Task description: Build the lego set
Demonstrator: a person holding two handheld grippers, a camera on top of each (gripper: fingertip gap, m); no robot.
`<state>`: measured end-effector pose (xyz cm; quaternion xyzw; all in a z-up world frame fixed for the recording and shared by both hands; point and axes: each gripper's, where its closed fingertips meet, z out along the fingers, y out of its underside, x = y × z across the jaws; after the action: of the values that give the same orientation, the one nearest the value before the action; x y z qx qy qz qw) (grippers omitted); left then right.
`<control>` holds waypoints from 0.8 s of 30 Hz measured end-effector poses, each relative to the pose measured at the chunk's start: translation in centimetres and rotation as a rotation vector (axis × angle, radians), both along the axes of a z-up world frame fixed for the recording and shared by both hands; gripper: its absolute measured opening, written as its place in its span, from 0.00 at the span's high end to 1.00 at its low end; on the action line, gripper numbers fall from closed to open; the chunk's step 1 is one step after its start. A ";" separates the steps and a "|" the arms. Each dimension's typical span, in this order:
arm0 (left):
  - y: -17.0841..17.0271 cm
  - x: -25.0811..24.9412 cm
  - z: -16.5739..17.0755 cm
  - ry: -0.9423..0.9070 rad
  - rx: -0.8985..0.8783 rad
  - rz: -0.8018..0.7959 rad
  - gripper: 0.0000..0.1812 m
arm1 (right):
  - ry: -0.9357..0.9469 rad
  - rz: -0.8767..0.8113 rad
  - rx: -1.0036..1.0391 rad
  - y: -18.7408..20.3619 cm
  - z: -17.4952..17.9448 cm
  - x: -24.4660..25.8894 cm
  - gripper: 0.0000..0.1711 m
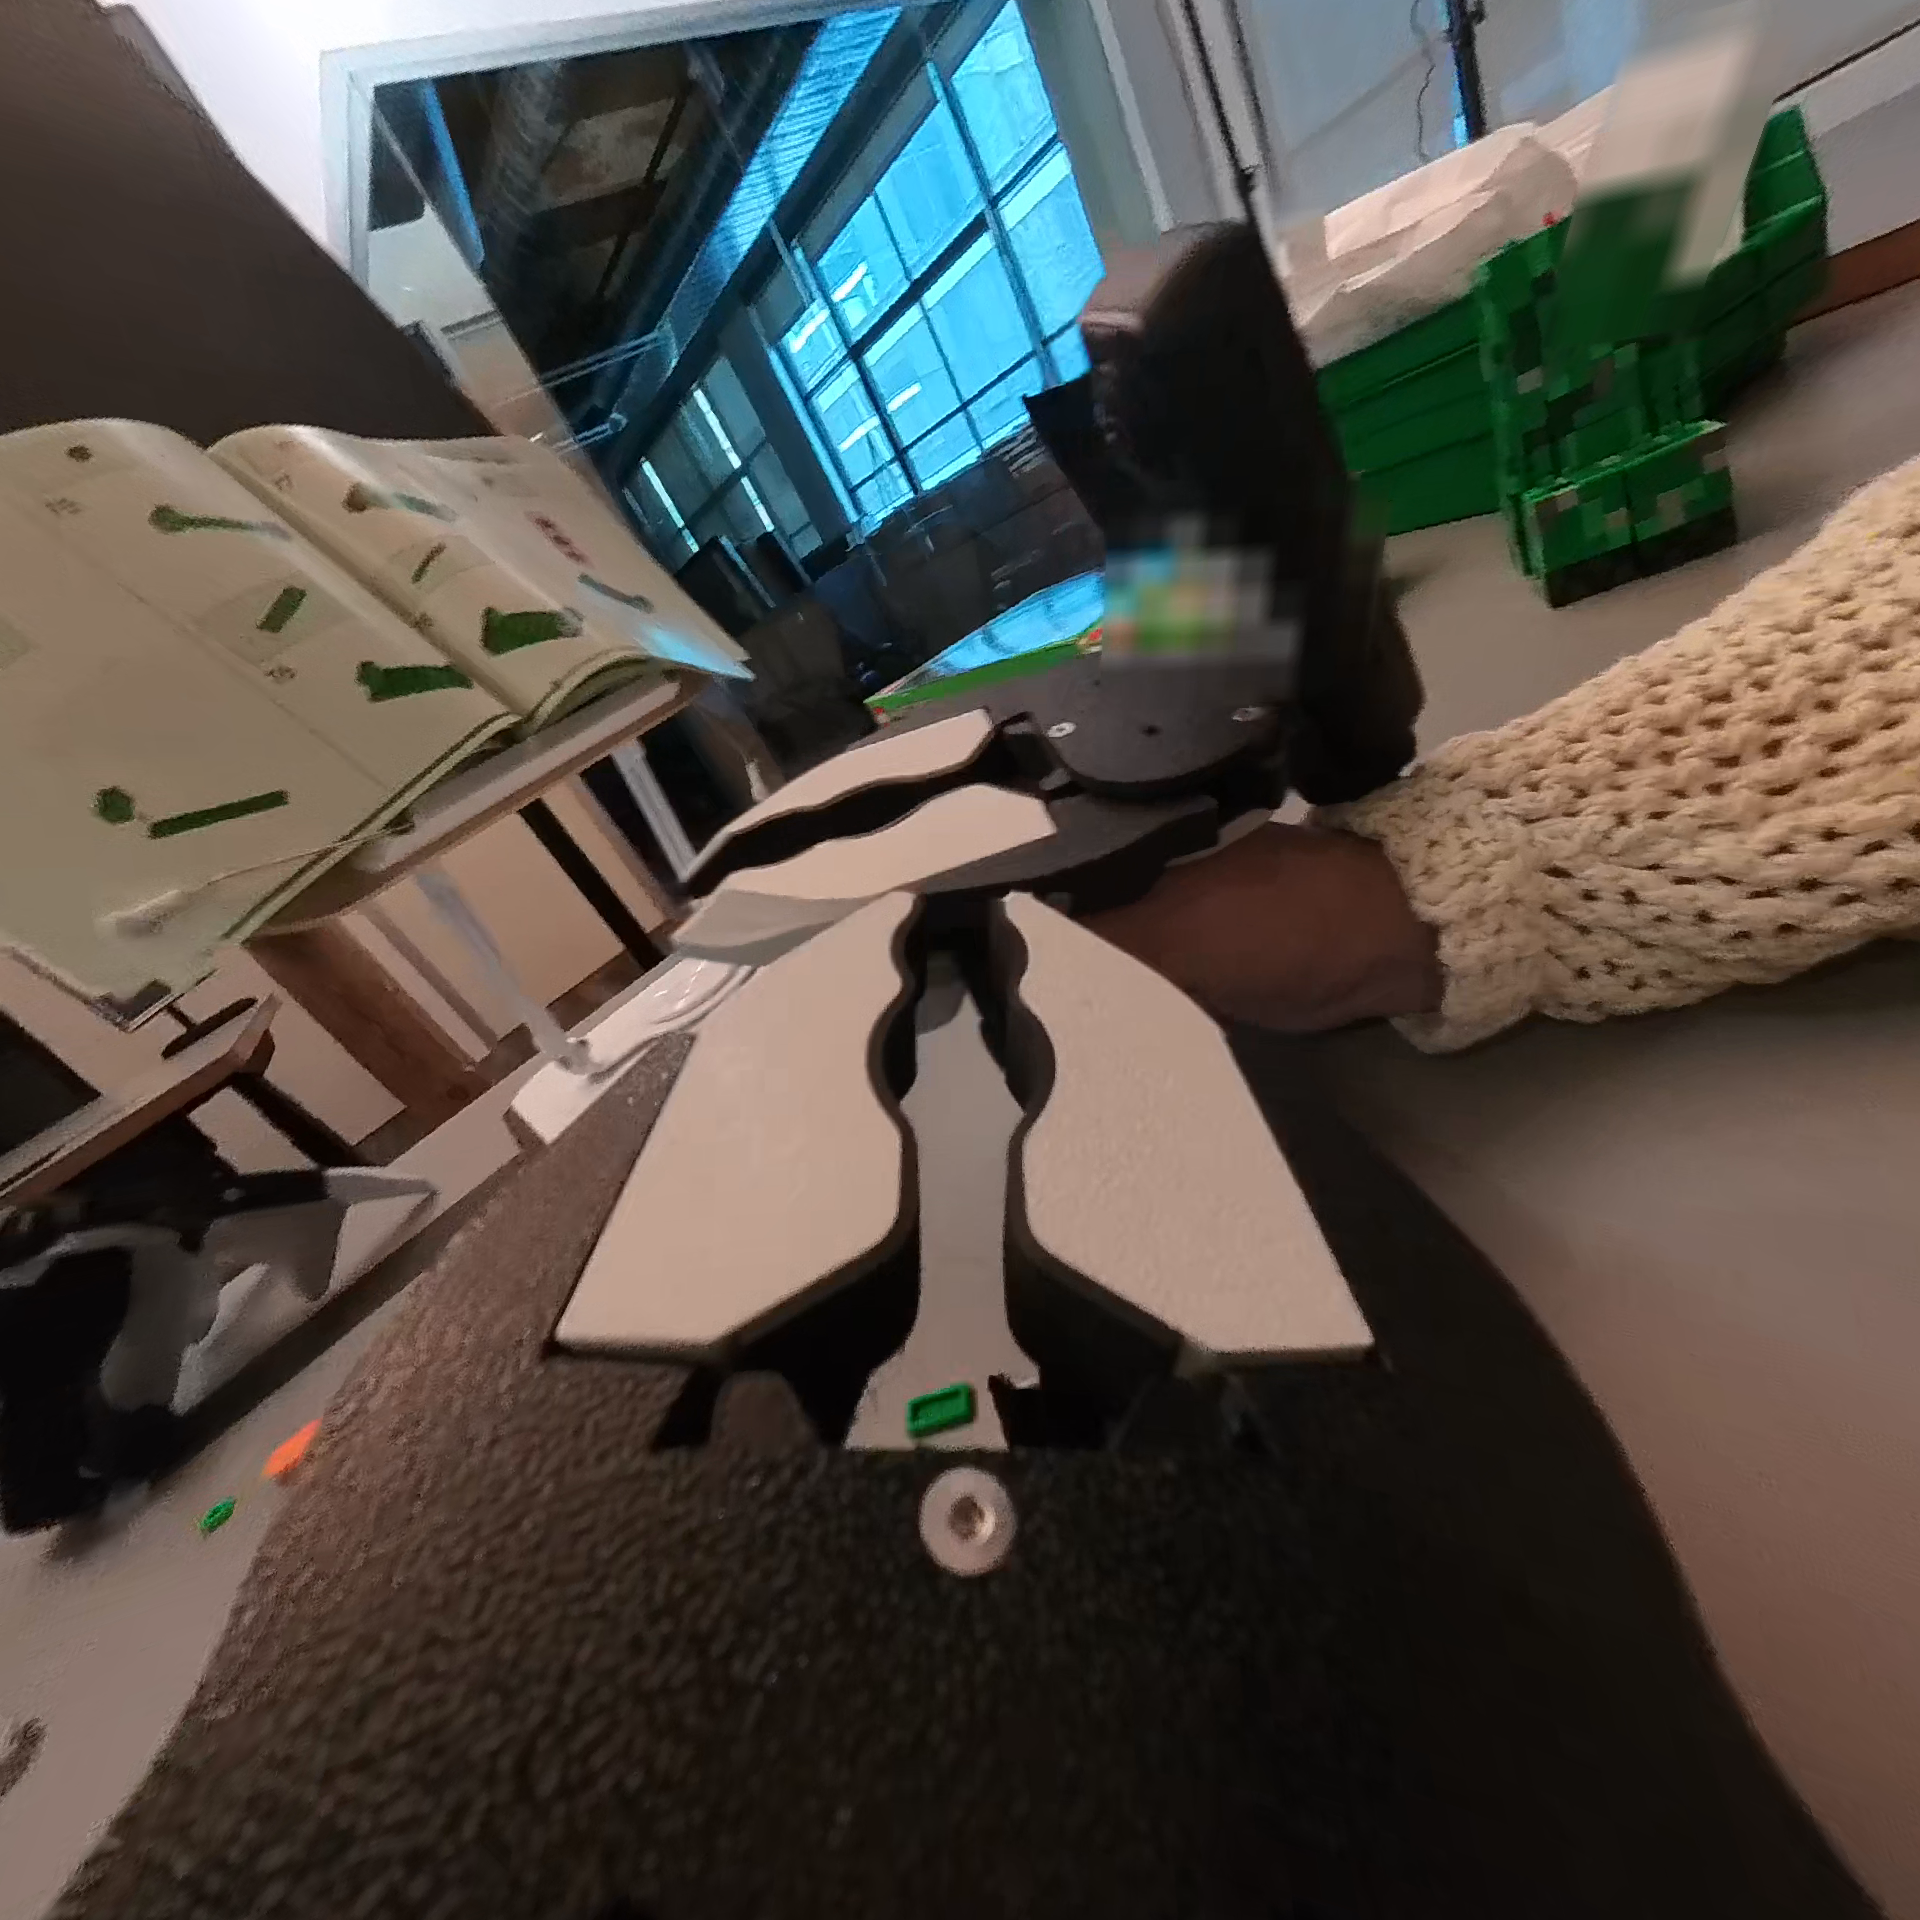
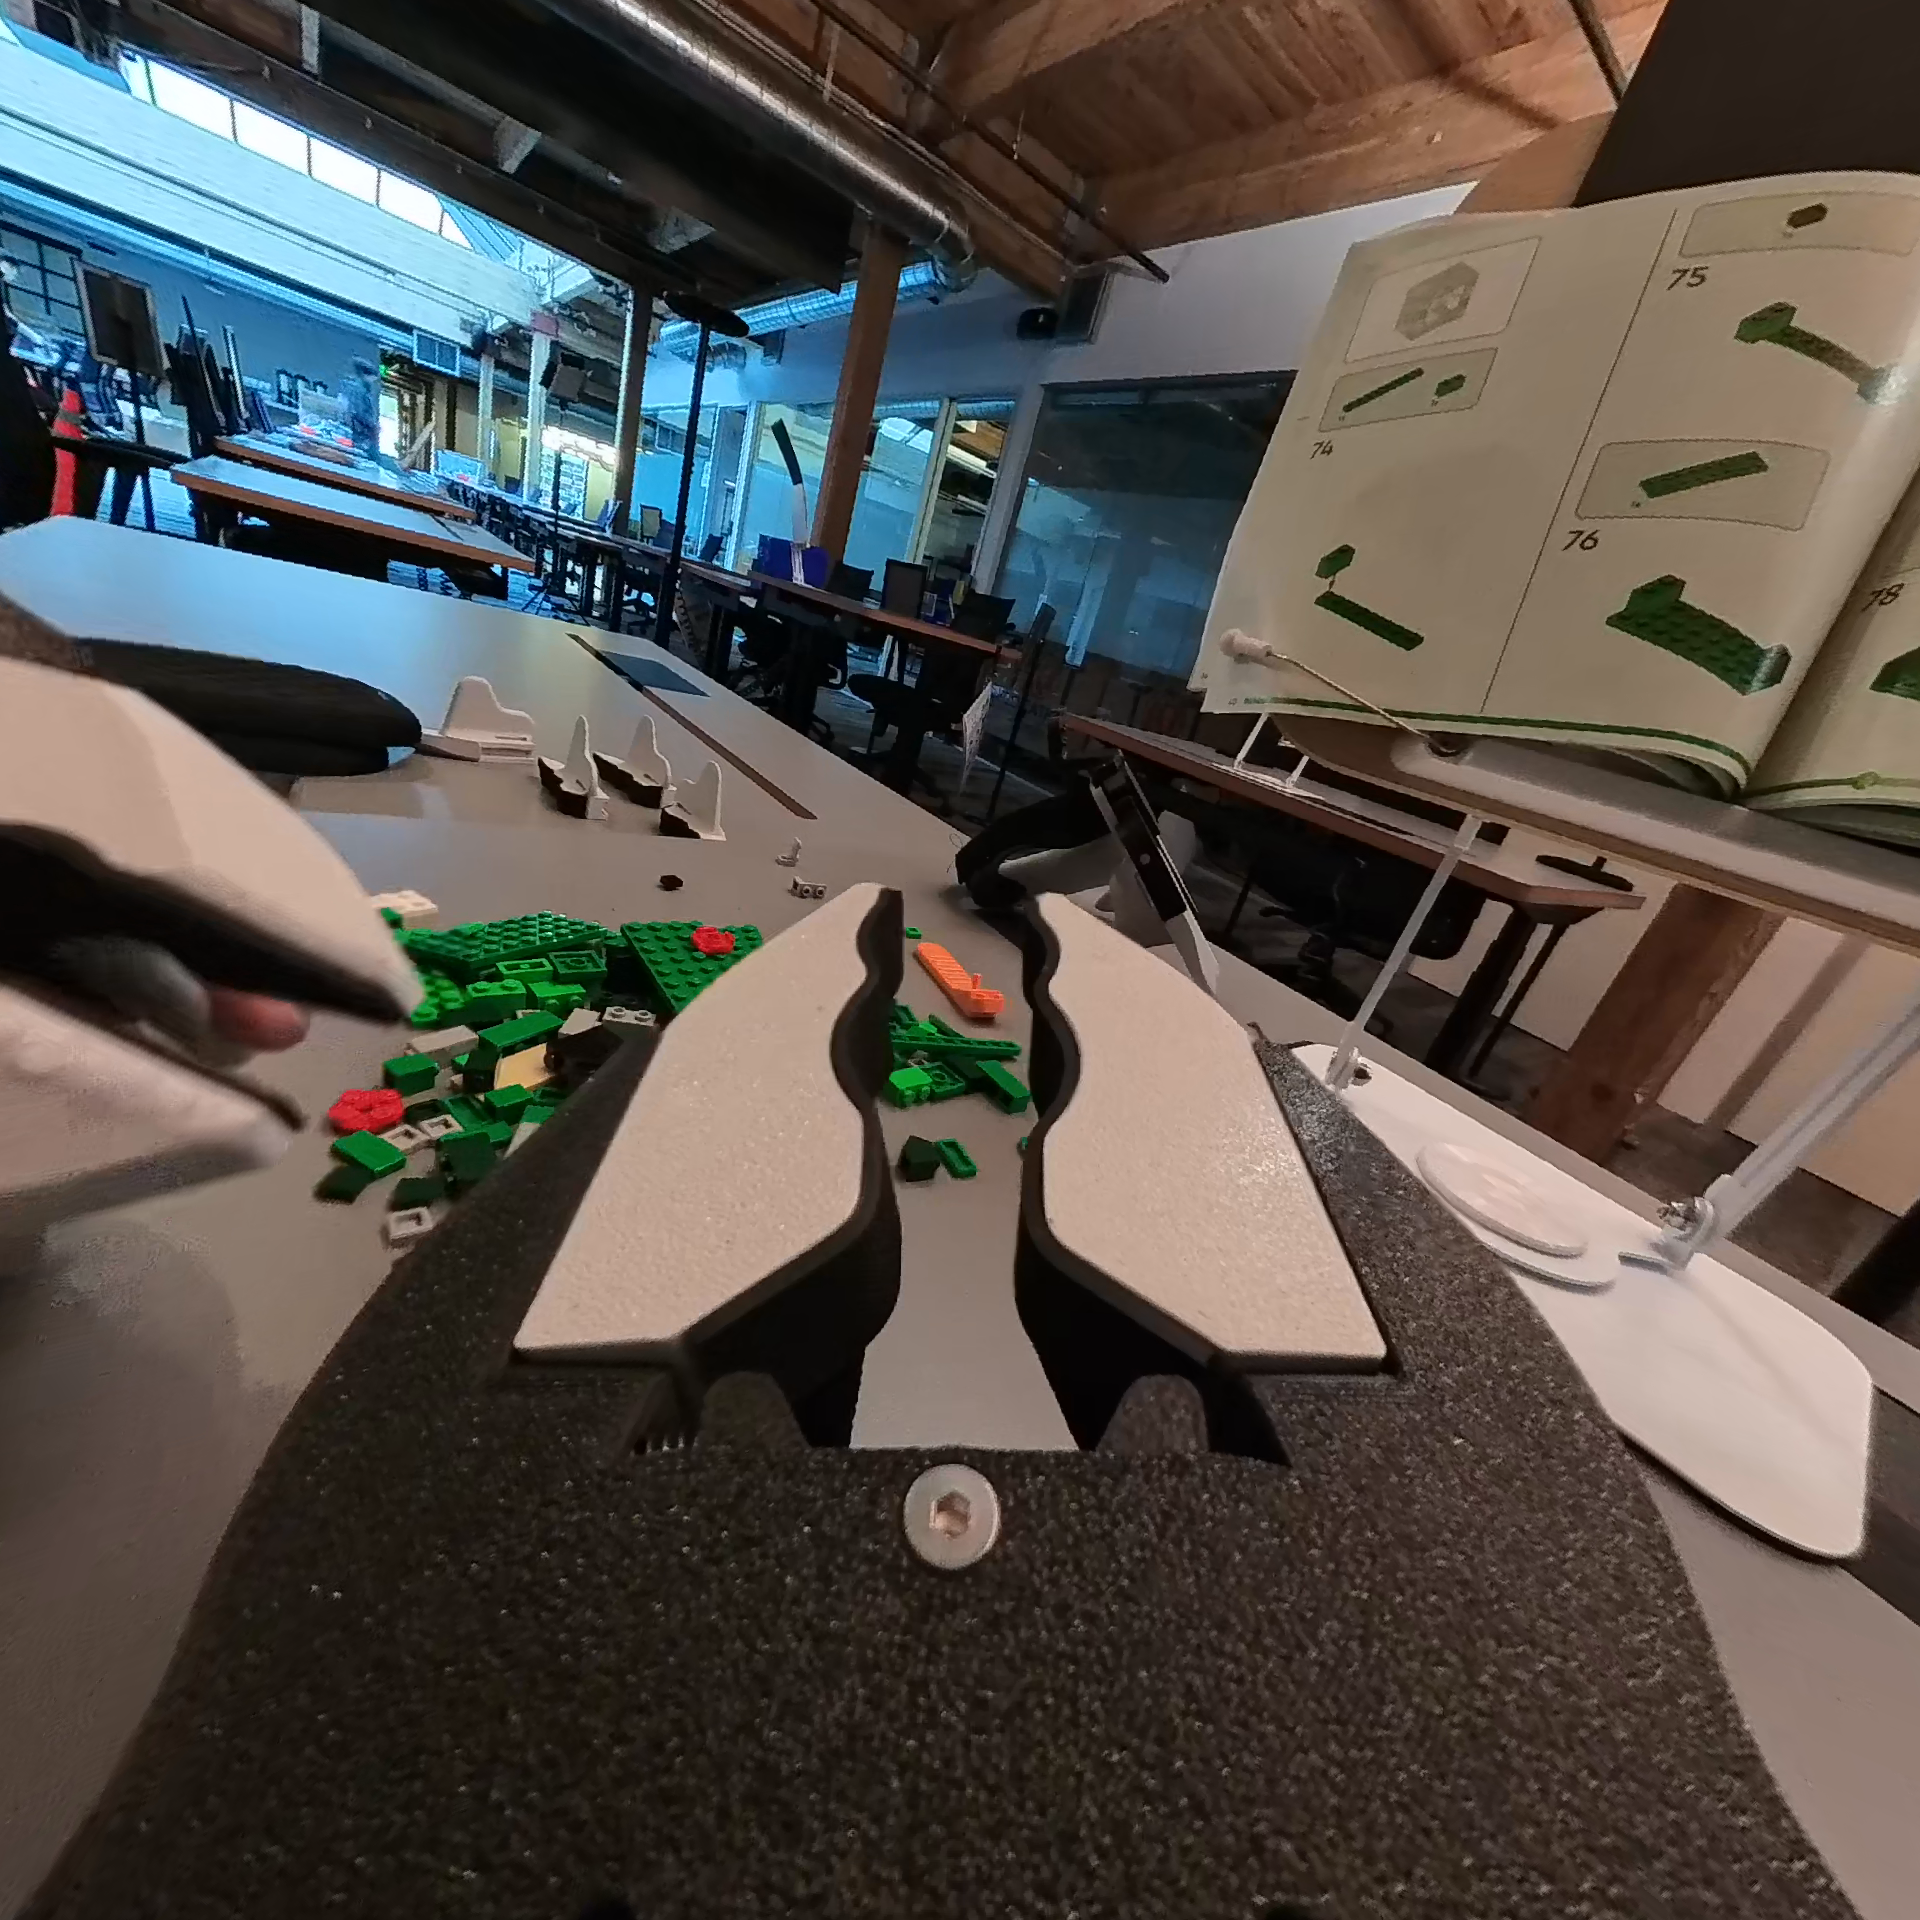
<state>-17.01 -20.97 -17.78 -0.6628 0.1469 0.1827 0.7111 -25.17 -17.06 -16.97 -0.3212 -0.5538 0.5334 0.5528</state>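
My left gripper [image 1: 961, 914] is open by a narrow gap and empty, low over the grey table [image 1: 1558, 1195]. A small green brick [image 1: 940, 1413] lies on the table under its finger bases. My right gripper [image 2: 961, 904] is open and empty, pointing over a pile of loose green bricks [image 2: 520, 997]. It also shows in the left wrist view [image 1: 717, 873], just ahead of the left fingertips. The left gripper shows at the left of the right wrist view [image 2: 343, 1060], beside the pile. A built green blocky model [image 1: 1600, 416] stands far right.
An open instruction booklet [image 2: 1610, 499] rests on a clear stand with a white base [image 2: 1662, 1403]. An orange piece [image 2: 961, 982] and red pieces [image 2: 366, 1110] lie among the bricks. Green bins [image 1: 1403, 416], spare white fingers [image 2: 582, 779] and a headset [image 2: 1039, 862] are around. A knitted sleeve [image 1: 1662, 779] holds the right gripper. Across from one pair of fingers to the other is roughly 9 cm.
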 end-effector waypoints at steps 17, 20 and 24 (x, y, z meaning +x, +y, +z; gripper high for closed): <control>-9.7 -20.1 0.8 -0.178 0.034 0.509 1.00 | -0.123 -0.172 0.010 3.1 -1.3 -1.1 0.92; -11.2 -22.5 0.2 -0.262 0.047 0.559 1.00 | -0.134 -0.205 0.034 3.4 -1.5 -1.3 0.94; -12.3 -24.2 -0.2 -0.277 0.053 0.598 1.00 | -0.155 -0.245 0.131 4.0 -2.0 -1.9 0.99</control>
<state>-41.19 -33.27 -17.98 -0.6765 -0.1572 0.2952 0.6561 -27.04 -13.10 -18.98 -0.3901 -0.5850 0.3983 0.5890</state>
